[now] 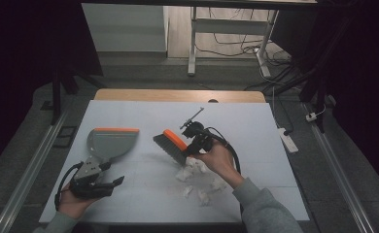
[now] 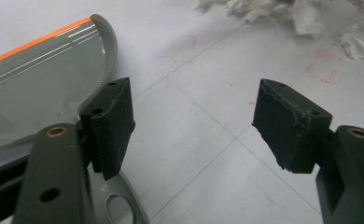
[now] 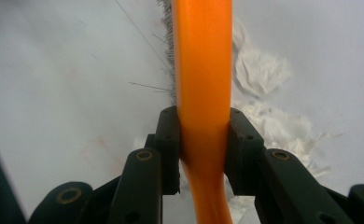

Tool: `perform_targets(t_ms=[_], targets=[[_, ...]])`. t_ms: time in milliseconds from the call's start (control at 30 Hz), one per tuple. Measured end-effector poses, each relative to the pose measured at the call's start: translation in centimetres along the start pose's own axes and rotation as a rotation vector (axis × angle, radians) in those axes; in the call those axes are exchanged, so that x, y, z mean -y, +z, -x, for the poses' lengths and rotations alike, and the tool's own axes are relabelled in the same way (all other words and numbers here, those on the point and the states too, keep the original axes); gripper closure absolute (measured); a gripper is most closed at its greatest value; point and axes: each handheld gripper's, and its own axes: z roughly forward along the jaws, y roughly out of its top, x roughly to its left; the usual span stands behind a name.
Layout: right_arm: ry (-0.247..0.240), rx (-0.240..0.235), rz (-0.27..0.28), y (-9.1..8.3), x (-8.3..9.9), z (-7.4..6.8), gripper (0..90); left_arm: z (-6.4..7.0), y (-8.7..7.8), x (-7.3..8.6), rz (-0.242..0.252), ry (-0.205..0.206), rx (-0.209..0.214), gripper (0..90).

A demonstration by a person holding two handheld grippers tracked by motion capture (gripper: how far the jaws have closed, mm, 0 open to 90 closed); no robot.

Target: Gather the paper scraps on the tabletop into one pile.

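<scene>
A grey dustpan with an orange lip lies left of centre on the white table; its pan and handle hole sit just left of my open left gripper. That left gripper rests near the table's front left, just beyond the dustpan's handle. A hand brush with an orange back and grey bristles is held over the table's middle by my right gripper. The jaws of the right gripper are shut on the brush's orange handle. Crumpled white paper scraps lie below the brush.
The table's wooden far edge borders a floor with cables and a white desk frame. A power strip lies off the table's right side. More paper scraps lie ahead of the left gripper.
</scene>
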Motion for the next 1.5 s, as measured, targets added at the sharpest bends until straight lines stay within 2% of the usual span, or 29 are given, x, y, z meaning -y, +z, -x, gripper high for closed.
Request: perform_targets(t_ms=[133, 200, 300, 433, 500, 533, 633, 700, 733, 800, 833, 933, 1100, 1233, 1400, 1500], targets=[[-0.036, -0.030, 0.031, -1.6, 0.4, -1.1, 69.0, 0.0, 0.0, 0.0, -0.002, 0.001, -0.001, 29.8], [-0.041, -0.061, 0.034, -1.8, 0.8, -1.6, 69.0, 0.0, 0.0, 0.0, -0.002, 0.003, 0.000, 29.8], [-0.069, -0.093, -0.024, -0.9, 1.5, -2.6, 69.0, 0.1, 0.0, 0.0, -0.002, 0.003, -0.001, 29.8], [-0.121, -0.096, -0.118, 1.2, 2.3, -3.6, 69.0, 0.1, 0.1, 0.0, -0.005, 0.002, 0.000, 29.8], [-0.139, -0.069, -0.156, 2.1, 2.4, -3.7, 69.0, 0.1, 0.1, 0.0, -0.007, 0.003, 0.001, 29.8], [-0.145, -0.042, -0.150, 2.3, 2.4, -3.6, 69.0, 0.1, 0.1, 0.0, -0.006, 0.004, 0.000, 29.8], [-0.114, -0.014, -0.146, 2.2, 2.0, -2.6, 69.0, 0.2, 0.1, 0.0, -0.006, 0.002, 0.003, 29.8], [-0.104, 0.024, -0.137, 1.9, 1.9, -2.0, 69.0, 0.1, 0.1, 0.0, -0.005, 0.001, 0.005, 29.7], [-0.096, 0.015, -0.124, 1.7, 1.9, -1.6, 69.0, 0.1, 0.1, 0.0, -0.005, 0.001, 0.005, 29.7], [-0.056, -0.021, -0.071, 0.9, 1.8, -1.3, 69.0, 0.1, 0.1, 0.0, -0.004, 0.001, 0.006, 29.7], [-0.052, -0.024, -0.034, 0.5, 1.7, -1.1, 69.0, 0.1, 0.1, 0.0, -0.005, 0.001, 0.006, 29.7], [-0.006, 0.004, 0.061, -1.2, 1.1, -0.5, 69.0, 0.1, 0.1, 0.0, -0.005, 0.001, 0.005, 29.7], [0.049, 0.029, 0.123, -2.4, -0.3, 1.3, 69.0, 0.1, 0.2, 0.1, -0.006, -0.001, 0.005, 29.7], [0.084, 0.031, 0.131, -1.4, -1.4, 2.4, 69.0, 0.2, 0.3, 0.1, -0.010, 0.003, 0.007, 29.7], [0.163, -0.058, 0.133, 1.2, -3.1, 3.5, 69.0, 0.1, 0.3, 0.1, -0.012, 0.002, 0.007, 29.7], [0.182, -0.060, 0.103, 3.0, -4.2, 3.6, 69.0, 0.2, 0.3, 0.1, -0.011, 0.004, 0.005, 29.7]])
